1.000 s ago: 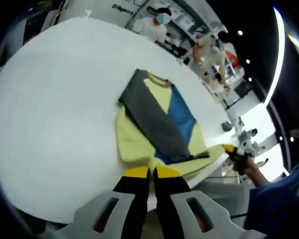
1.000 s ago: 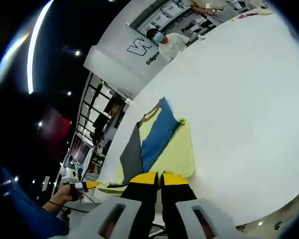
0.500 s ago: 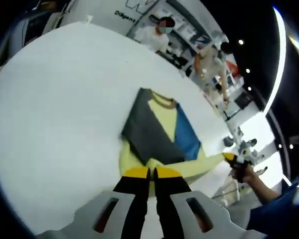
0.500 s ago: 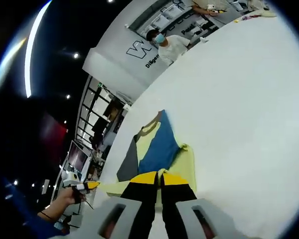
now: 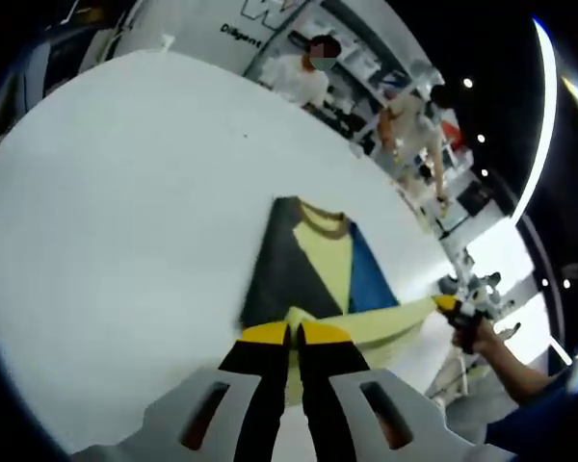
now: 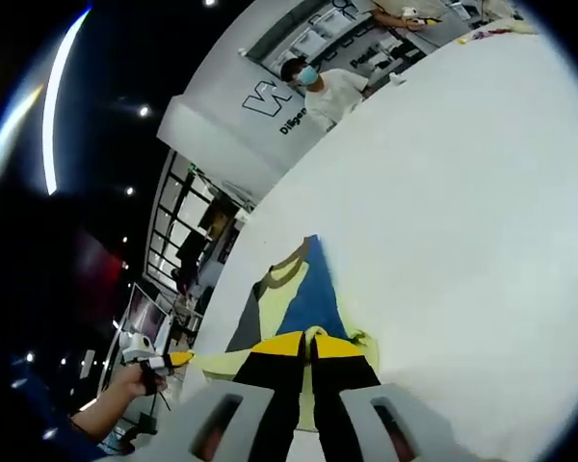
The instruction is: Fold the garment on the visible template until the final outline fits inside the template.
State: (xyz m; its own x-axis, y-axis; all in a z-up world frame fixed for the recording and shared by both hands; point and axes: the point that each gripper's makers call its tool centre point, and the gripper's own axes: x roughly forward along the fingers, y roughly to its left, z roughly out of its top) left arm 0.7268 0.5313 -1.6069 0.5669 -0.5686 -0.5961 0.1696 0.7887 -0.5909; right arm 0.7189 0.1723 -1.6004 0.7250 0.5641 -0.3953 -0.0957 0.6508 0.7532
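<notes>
Yellow knit garment with one grey sleeve and one blue sleeve crossed over its chest lies on the big white table, collar at the far end, hem at the near end by both grippers, so its long axis runs straight away from the jaws in both views. Left gripper, in the left gripper view, has its yellow-tipped jaws closed narrow right at the near hem on the grey-sleeve side; looks pinched on the yellow fabric, but the contact is partly hidden. Right gripper, in the right gripper view, has its jaws closed narrow at the hem corner on the blue-sleeve side, yellow cloth bunched at the tips. Hem edge stretches taut between the two tips. Judgement: both are equally near, and the coming fold carries the hem away from the jaws toward the collar. No template outline can be made out on the table. No containers. People stand beyond the table's far edge.
</notes>
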